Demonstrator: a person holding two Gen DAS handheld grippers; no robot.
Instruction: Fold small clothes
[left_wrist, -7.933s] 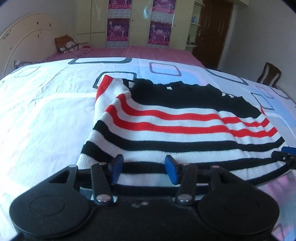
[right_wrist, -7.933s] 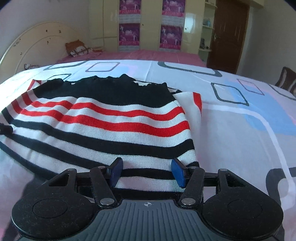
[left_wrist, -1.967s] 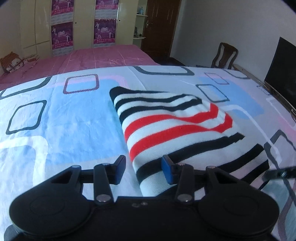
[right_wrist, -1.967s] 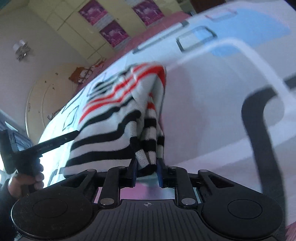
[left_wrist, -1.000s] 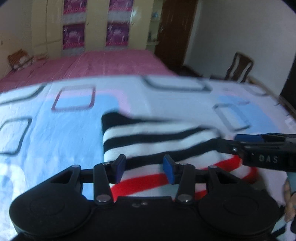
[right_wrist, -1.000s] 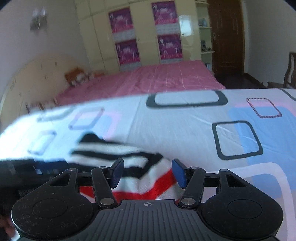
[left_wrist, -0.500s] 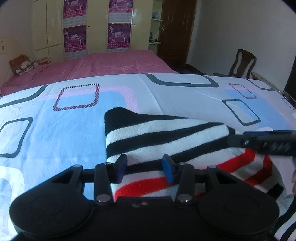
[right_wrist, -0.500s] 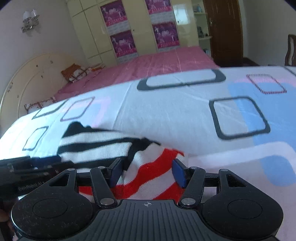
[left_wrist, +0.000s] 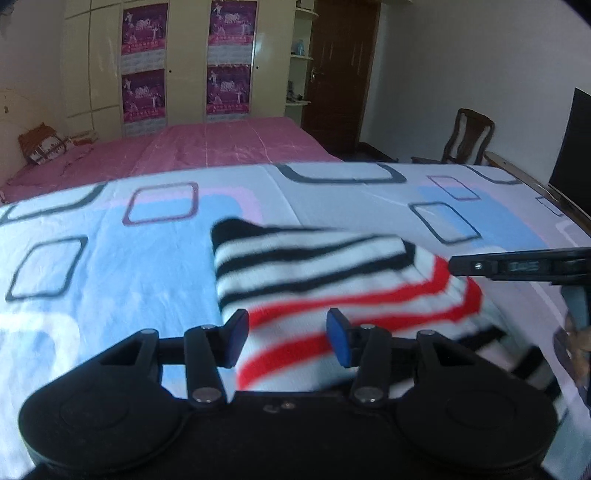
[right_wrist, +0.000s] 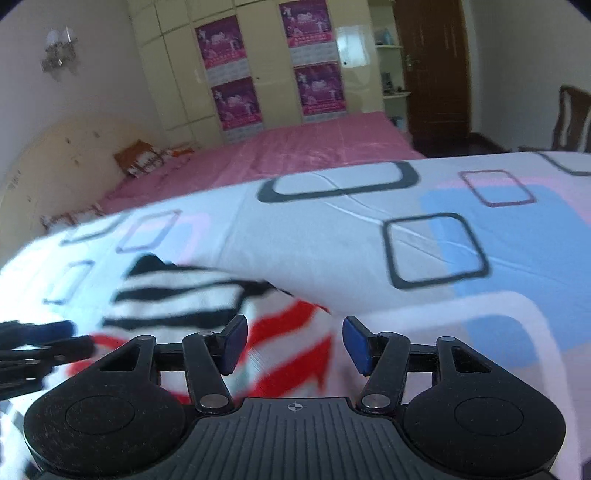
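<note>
A small knit sweater (left_wrist: 332, 273) with black, white and red stripes lies folded on the patterned bedsheet (left_wrist: 110, 266). My left gripper (left_wrist: 287, 336) is open and empty, just above the sweater's near left part. My right gripper (right_wrist: 291, 341) is open and empty over the sweater's right edge (right_wrist: 280, 332). The right gripper's fingers (left_wrist: 517, 266) reach in from the right in the left wrist view. The left gripper's fingers (right_wrist: 40, 347) show at the left edge of the right wrist view.
A pink bed cover (left_wrist: 207, 151) lies beyond the sheet, with a wardrobe with purple posters (left_wrist: 184, 62) behind it. A wooden chair (left_wrist: 469, 136) and a dark door (left_wrist: 340, 74) stand at the right. A wooden bed rail (left_wrist: 535, 188) runs along the right edge.
Both grippers stay open and have shifted slightly over the folded sweater. The right gripper has moved a little to the right, with its jaws now over the sweater's right edge. The sweater lies as before.
</note>
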